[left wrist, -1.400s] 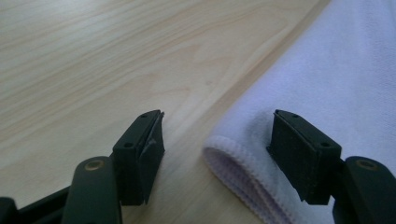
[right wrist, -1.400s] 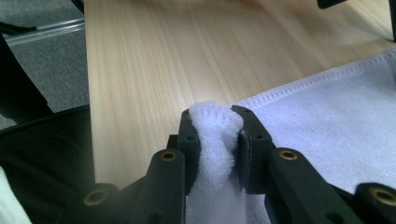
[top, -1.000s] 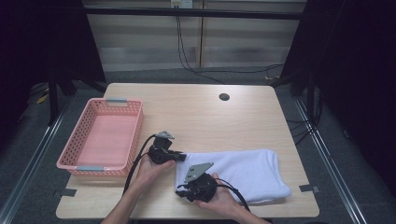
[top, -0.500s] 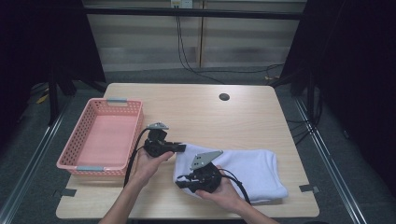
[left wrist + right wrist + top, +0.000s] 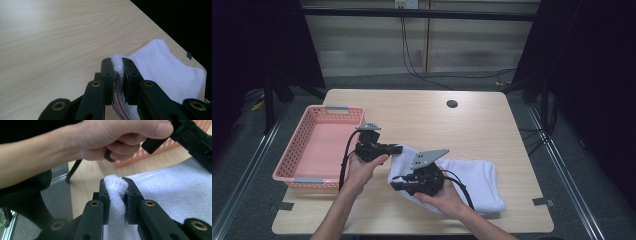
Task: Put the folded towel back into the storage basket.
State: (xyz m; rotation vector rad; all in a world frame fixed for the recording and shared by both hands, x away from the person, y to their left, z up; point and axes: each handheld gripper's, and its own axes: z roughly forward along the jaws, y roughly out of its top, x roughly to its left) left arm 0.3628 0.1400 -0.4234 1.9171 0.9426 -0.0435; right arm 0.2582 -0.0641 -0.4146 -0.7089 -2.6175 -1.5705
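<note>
A white towel [image 5: 472,182] lies folded on the front right of the wooden table [image 5: 422,120]. Its left edge is lifted off the surface by both grippers. My left gripper [image 5: 398,148] is shut on the towel's far left corner; in the left gripper view that white corner [image 5: 117,65] is pinched between the jaws of my left gripper [image 5: 117,67]. My right gripper [image 5: 396,185] is shut on the near left corner. The right gripper view has bunched white cloth [image 5: 113,185] squeezed between the jaws of my right gripper [image 5: 115,187], with the other hand [image 5: 110,140] just behind.
A pink plastic basket [image 5: 319,147] stands on the left side of the table, close to my left hand. A small dark round hole [image 5: 452,104] sits near the table's far edge. Dark floor and metal rails surround the table.
Both hands have risen, carrying the towel's left edge up off the table. The left corners now hang in the air while the towel's right part stays flat.
</note>
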